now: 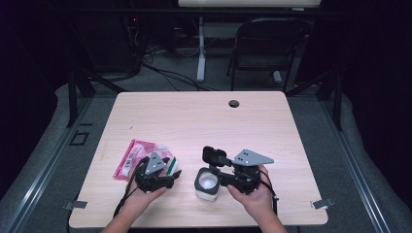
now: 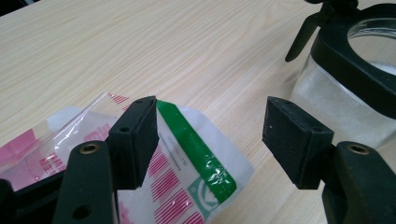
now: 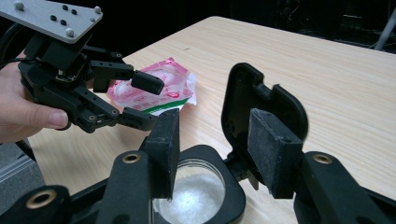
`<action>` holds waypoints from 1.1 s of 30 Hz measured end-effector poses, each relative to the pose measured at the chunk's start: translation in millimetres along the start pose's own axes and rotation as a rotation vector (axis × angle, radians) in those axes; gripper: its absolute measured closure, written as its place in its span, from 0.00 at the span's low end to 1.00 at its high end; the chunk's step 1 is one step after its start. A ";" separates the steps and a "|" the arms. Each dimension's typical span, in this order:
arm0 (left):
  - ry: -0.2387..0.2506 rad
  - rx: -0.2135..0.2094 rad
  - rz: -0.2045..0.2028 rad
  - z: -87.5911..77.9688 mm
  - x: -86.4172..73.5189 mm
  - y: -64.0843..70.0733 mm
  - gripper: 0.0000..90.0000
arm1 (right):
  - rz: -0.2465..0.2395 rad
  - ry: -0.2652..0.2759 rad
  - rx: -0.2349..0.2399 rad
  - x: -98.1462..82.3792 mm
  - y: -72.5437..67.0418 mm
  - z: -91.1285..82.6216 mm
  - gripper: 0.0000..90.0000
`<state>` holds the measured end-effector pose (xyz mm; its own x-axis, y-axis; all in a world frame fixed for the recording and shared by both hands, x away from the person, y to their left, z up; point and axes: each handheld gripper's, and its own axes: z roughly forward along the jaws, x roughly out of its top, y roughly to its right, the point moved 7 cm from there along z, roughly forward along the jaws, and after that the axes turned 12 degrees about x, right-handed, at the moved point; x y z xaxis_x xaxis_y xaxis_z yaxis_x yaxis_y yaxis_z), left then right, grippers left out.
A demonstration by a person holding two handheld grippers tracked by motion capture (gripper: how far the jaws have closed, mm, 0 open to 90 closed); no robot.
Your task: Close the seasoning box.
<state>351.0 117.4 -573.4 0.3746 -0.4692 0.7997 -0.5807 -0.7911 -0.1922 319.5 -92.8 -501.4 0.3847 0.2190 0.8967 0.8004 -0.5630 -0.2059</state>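
1. The right gripper [image 3: 215, 154] has its jaws spread over the open container [image 1: 206, 183], near the tabletop's [image 1: 194, 116] front edge.
2. The left gripper [image 2: 210, 140], jaws spread, pinches nothing beside the pink-striped bag [image 1: 141, 158], front-left.
3. Likely next: pinch the bag's edge and lift.

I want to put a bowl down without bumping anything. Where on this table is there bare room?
The far half of the table, from the packet and open-lidded jar back to the cable hole, is bare, as is the right side past the right hand-held gripper. The near middle is crowded: packet, left hand-held gripper, jar, both hands.
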 end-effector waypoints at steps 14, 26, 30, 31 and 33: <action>0.022 -0.019 0.018 -4.2 7.9 6.2 0.41 | 0.020 0.015 -0.036 -1.2 11.4 -11.4 0.58; 0.034 -0.042 0.027 -10.6 10.6 11.8 0.43 | 0.047 0.014 -0.076 -4.2 29.6 -15.3 0.57; 0.036 -0.053 0.033 -12.7 10.5 14.8 0.44 | 0.064 -0.002 -0.090 -7.6 36.9 -13.0 0.55; 0.039 -0.052 0.033 -13.1 10.5 15.6 0.44 | 0.065 -0.011 -0.090 -8.3 38.4 -12.6 0.55; 0.040 -0.057 0.033 -14.6 10.5 16.7 0.44 | 0.065 -0.012 -0.096 -8.5 40.7 -11.1 0.55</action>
<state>334.7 105.0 -559.9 0.3259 -0.4781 0.8156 -0.6329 -0.7512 -0.1874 343.8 -126.5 -513.1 0.4404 0.1885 0.8778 0.7258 -0.6502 -0.2245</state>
